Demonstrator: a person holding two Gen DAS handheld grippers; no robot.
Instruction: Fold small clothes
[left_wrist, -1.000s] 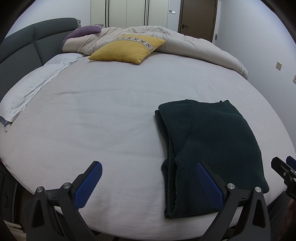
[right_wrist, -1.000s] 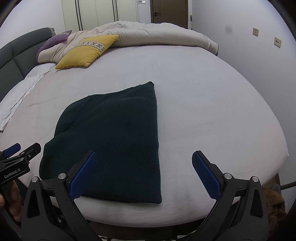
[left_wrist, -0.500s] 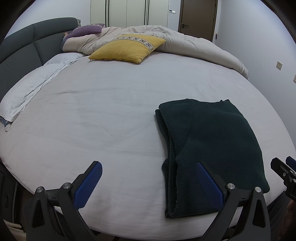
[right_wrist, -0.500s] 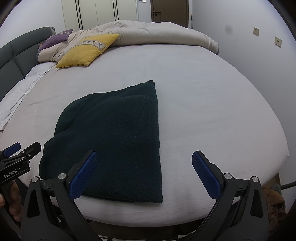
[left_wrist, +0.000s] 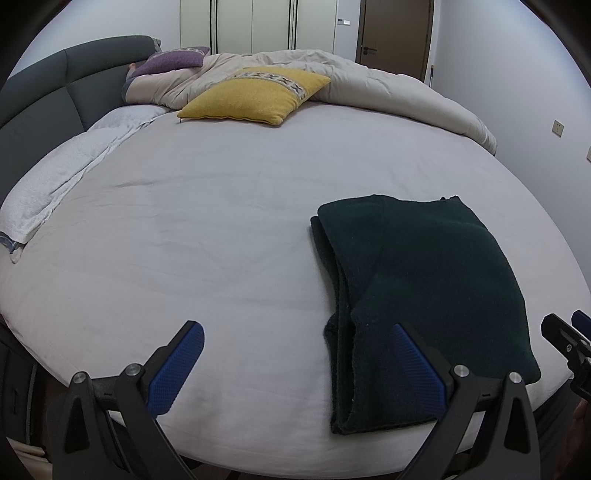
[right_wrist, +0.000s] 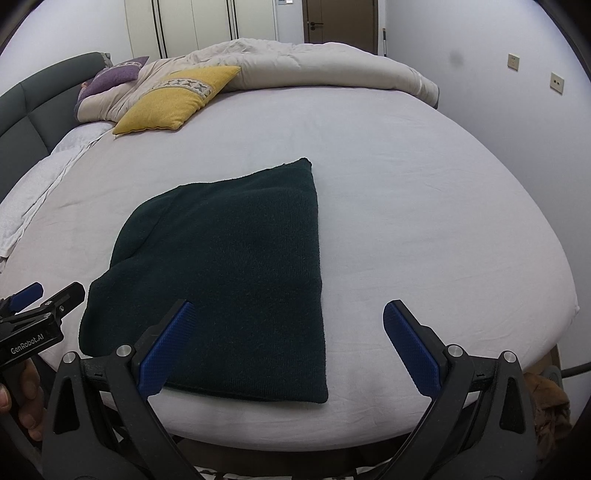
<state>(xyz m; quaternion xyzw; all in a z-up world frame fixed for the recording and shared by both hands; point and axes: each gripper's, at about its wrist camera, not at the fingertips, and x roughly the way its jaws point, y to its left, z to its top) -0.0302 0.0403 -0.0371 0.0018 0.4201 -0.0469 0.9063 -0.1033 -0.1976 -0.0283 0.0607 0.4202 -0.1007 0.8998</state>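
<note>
Left wrist view: folded dark green knit garment (left_wrist: 424, 291) at 4 o'clock on white bed sheet (left_wrist: 221, 229), layered fold edge visible on its left; right wrist view shows only flat top. Left gripper (left_wrist: 295, 365) and right gripper (right_wrist: 288, 345) both spread wide, empty. Yellow cushion (left_wrist: 255, 96) at 12 o'clock.

Ahead of my grippers, a bed (left_wrist: 207, 229) under a pale sheet fills the room, a dark grey padded headboard (left_wrist: 55, 96) to the far left. A rumpled beige duvet (left_wrist: 369, 85), a yellow cushion (left_wrist: 255, 96) and a purple pillow (left_wrist: 170, 62) lie at the far side, before white wardrobe doors (left_wrist: 255, 26) and a brown door (left_wrist: 395, 33).
</note>
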